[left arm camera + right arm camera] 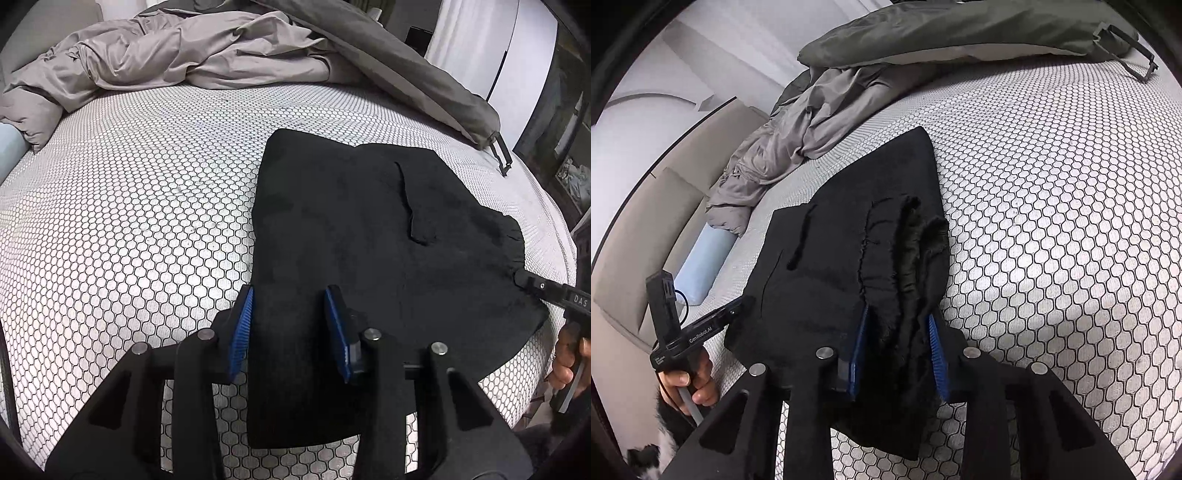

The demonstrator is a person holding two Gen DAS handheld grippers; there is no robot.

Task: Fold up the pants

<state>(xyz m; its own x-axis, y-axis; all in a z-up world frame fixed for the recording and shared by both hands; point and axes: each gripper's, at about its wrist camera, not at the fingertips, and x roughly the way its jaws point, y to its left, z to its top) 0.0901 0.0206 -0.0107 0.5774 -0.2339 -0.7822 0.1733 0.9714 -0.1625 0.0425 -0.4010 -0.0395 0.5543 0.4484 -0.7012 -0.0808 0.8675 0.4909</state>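
Pants [351, 229], black and fleecy, lay near the mattress's [129, 229] right edge, with bare honeycomb-patterned cover open leftward. Left gripper [290, 326] pinched a folded leg end; right gripper [899, 354] clamped the bunched, fuzzy waistband. Rumpled grey duvet [177, 55] crowded the far side beyond.

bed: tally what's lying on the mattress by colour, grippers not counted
black: 1, the black fleece pants
grey: 2, the crumpled light grey duvet and the dark grey pillow
pale blue: 1, the pale blue bolster
total: 4
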